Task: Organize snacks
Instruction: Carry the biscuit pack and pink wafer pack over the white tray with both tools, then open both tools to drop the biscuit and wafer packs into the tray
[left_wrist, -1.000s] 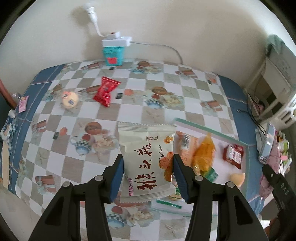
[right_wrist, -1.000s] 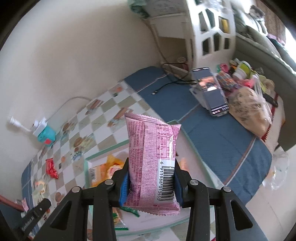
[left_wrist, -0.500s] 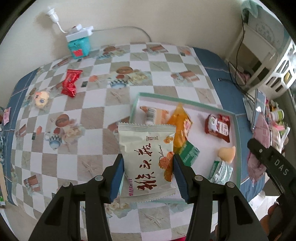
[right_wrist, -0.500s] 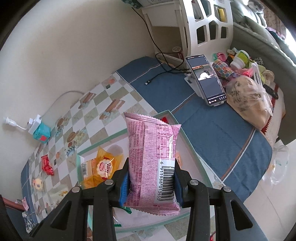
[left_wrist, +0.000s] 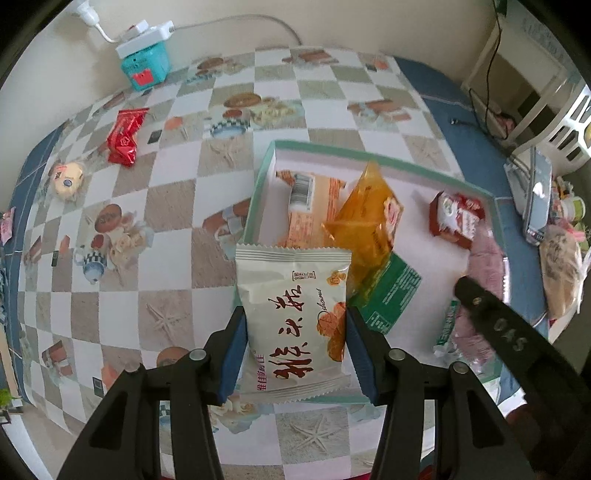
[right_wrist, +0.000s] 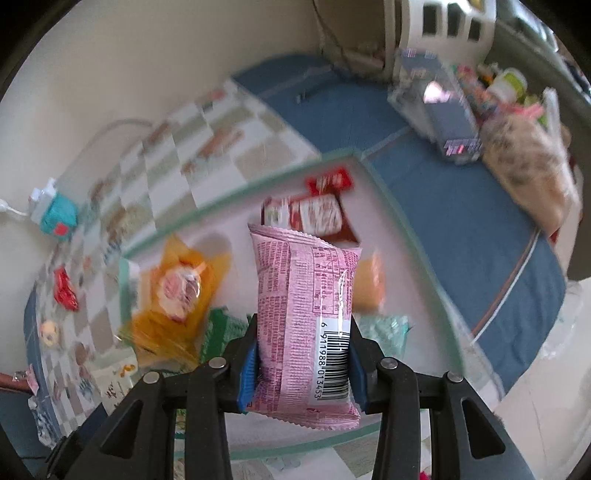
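The left gripper (left_wrist: 293, 347) is seen clamped on a white snack packet (left_wrist: 293, 317), its blue pads pressed against the packet's two long edges near the lower half, with the serrated top seal standing free at 12 o'clock from the jaws. The packet is held over the checked tablecloth (left_wrist: 170, 206), just at the near-left corner of the green-rimmed tray (left_wrist: 258, 192), whose bare white floor lies at about 1 o'clock from the grip. The right gripper (right_wrist: 303, 363) is likewise closed on a pink snack packet (right_wrist: 304, 314), pinched low down beside the barcode, and that packet is held above the tray's middle. Already in the tray are an orange pouch (left_wrist: 365, 221), a barcoded orange packet (left_wrist: 310, 206), a red-and-white packet (left_wrist: 456, 218) and a green packet (left_wrist: 388, 291). Both held packets are judged to be light, air-puffed foil pillows: soft in the belly, stiffer along the crimped seals, and slick on the surface. A pinch across the width, as used here, is judged sound, since the pillow gives a little and fills the jaws; too hard a squeeze could crush the contents or burst a seal, and too slight a one could let the glossy film slide out. Still outside the tray, a red wrapped sweet (left_wrist: 125, 136) lies at 10 o'clock on the cloth and a small round yellow snack (left_wrist: 68, 179) just below it; both are small and would best be taken across their narrow width.
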